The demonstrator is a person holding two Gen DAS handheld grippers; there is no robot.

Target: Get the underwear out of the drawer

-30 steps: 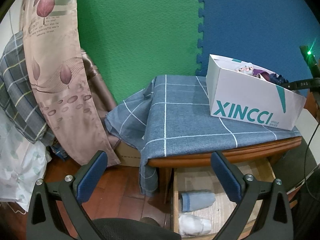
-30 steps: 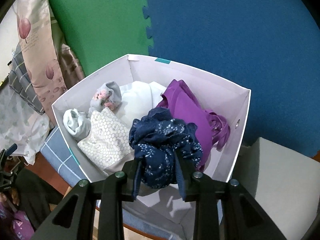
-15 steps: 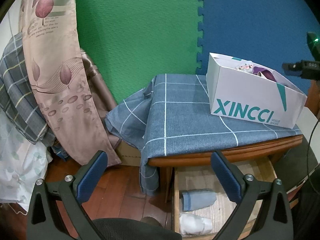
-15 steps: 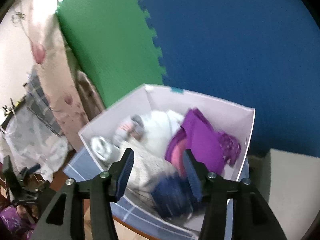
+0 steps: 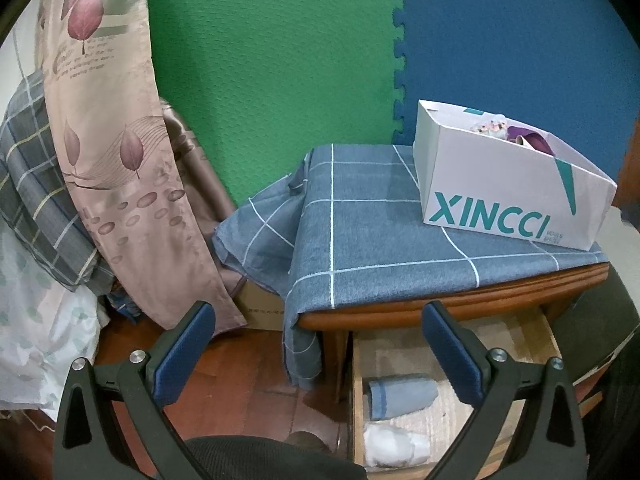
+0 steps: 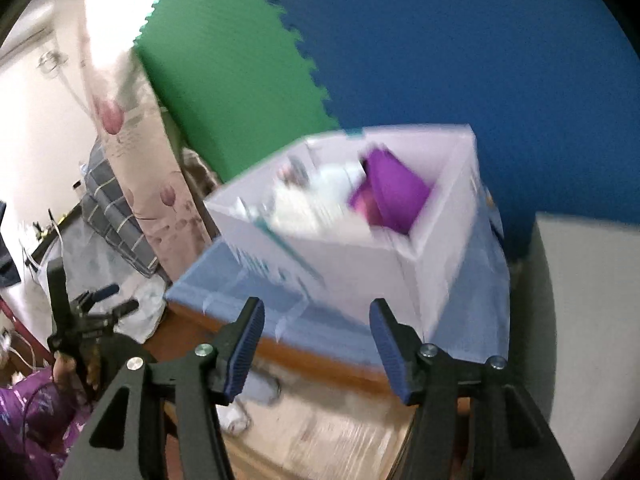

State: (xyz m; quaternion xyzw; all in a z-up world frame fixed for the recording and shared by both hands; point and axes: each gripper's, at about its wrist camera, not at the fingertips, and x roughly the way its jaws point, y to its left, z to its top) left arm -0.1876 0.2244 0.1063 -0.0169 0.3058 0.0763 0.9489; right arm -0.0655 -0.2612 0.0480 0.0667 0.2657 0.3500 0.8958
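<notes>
An open wooden drawer [image 5: 356, 380] sits under the cloth-covered table top. Inside lie a rolled blue underwear [image 5: 402, 394] and a rolled white one [image 5: 394, 446]. My left gripper [image 5: 316, 312] hovers open above and in front of the drawer, empty. The white XINCCI box [image 5: 512, 200] on the table holds purple, white and patterned underwear. In the blurred right wrist view, my right gripper [image 6: 317, 306] is in front of the box [image 6: 360, 264] and above the drawer [image 6: 340, 432]. Its jaws are opening, with nothing between them.
A blue checked cloth [image 5: 360, 240] covers the table and hangs over its left edge. Curtains and bedding [image 5: 100, 160] fill the left. Green and blue foam mats [image 5: 280, 60] line the wall. A hand and a purple sleeve [image 6: 32, 420] hold the left gripper [image 6: 120, 298].
My right gripper let go of the dark blue patterned underwear over the box, opened, and drew back and down toward the drawer. The left gripper stayed still.
</notes>
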